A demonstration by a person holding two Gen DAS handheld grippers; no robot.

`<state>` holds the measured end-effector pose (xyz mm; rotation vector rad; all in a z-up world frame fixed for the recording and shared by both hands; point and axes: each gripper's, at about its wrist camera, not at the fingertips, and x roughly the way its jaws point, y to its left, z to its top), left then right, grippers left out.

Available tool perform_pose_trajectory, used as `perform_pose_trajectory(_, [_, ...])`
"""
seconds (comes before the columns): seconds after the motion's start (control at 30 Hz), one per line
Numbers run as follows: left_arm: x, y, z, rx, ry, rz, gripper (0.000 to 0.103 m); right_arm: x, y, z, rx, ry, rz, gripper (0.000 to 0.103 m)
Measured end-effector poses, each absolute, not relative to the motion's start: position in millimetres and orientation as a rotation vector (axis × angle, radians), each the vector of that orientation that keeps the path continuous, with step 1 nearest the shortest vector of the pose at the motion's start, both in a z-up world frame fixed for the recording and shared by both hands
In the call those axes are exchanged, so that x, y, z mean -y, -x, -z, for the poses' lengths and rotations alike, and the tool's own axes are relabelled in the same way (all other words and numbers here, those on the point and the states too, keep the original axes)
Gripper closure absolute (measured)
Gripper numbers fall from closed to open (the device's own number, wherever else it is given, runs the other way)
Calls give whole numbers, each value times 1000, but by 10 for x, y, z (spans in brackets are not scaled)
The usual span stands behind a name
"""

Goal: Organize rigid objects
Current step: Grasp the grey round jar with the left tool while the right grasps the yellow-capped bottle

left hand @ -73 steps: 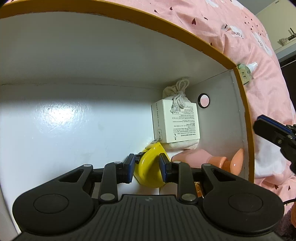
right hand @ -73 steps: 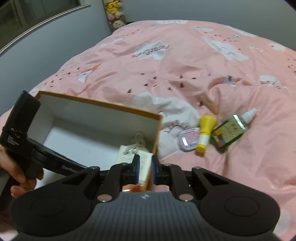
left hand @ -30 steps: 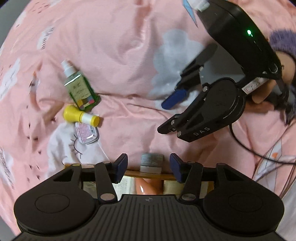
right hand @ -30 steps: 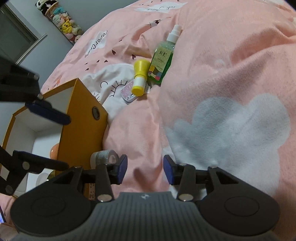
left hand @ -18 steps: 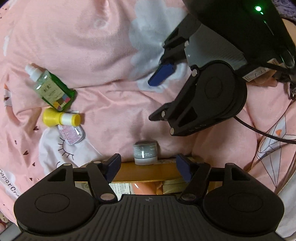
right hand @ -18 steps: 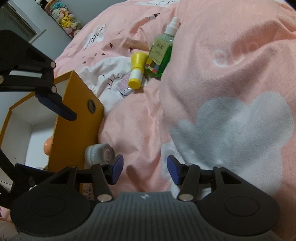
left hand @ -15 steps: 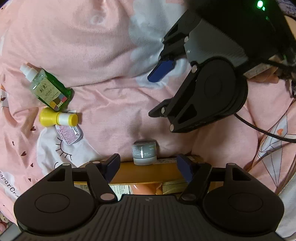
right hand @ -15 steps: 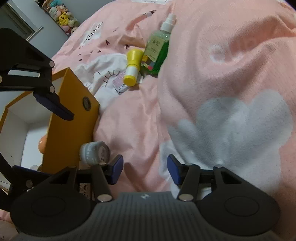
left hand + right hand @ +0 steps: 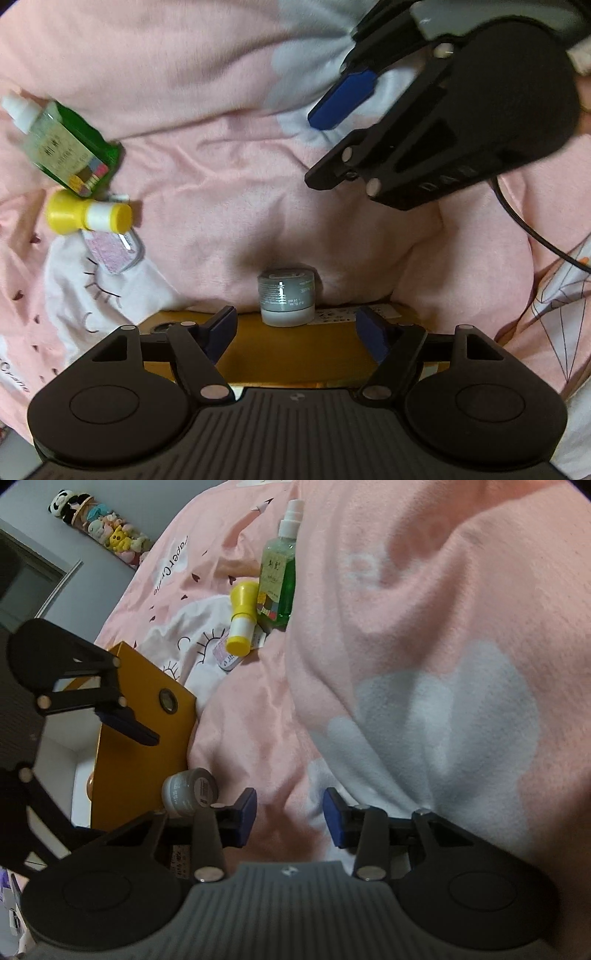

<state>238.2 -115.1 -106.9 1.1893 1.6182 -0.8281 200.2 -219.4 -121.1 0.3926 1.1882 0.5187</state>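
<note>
**Both tools empty, grey jar next to the box is the likely next pick**

Left hand-held gripper: fingers spread wide, nothing between them. It hovers over the orange box, aimed across the box wall at the bed.

Small grey jar sits on the pink duvet, touching or just beside the outer face of the box wall. It lines up roughly on the centreline of the left fingers, a bit beyond the tips.

Right hand-held gripper: also spread, empty, low over the duvet. In its view the jar is off to the left of its left finger, against the box wall, not between the fingers.

Further out, in a cluster well apart from the box: green spray bottle, yellow-capped tube, small pink case. All lie flat, touching each other.

Step, my read: between picks, lining up on the jar. Box contents are mostly hidden here.

Next move needs:
- left tool advances and drops so the fingers straddle the jar
- box wall is tight against the jar, so little clearance on that side
- duvet is soft; the jar may tip when nudged
</note>
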Motion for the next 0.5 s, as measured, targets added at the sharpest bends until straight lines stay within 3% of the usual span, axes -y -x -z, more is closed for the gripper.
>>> perform_pose_trajectory(0.13, [1141,-2443,1194,-1637,-1171,831,18,2190,-1996,1208,-1186,-396,-519,63])
perform_pose_trajectory(0.33, [1136,-2506,1365,-1661,-1167,815,31,2206,-1993,1208,-1185,-406,-522,63])
perform_pose_trajectory(0.4, [1131,-2523,1428,-1670,-1173,792,45,2200,-1993,1211,-1185,-403,-522,63])
perform_pose_trajectory(0.5, [1121,-2519,1486,-1681,-1164,795,57,2188,-1994,1218,-1186,-397,-522,62])
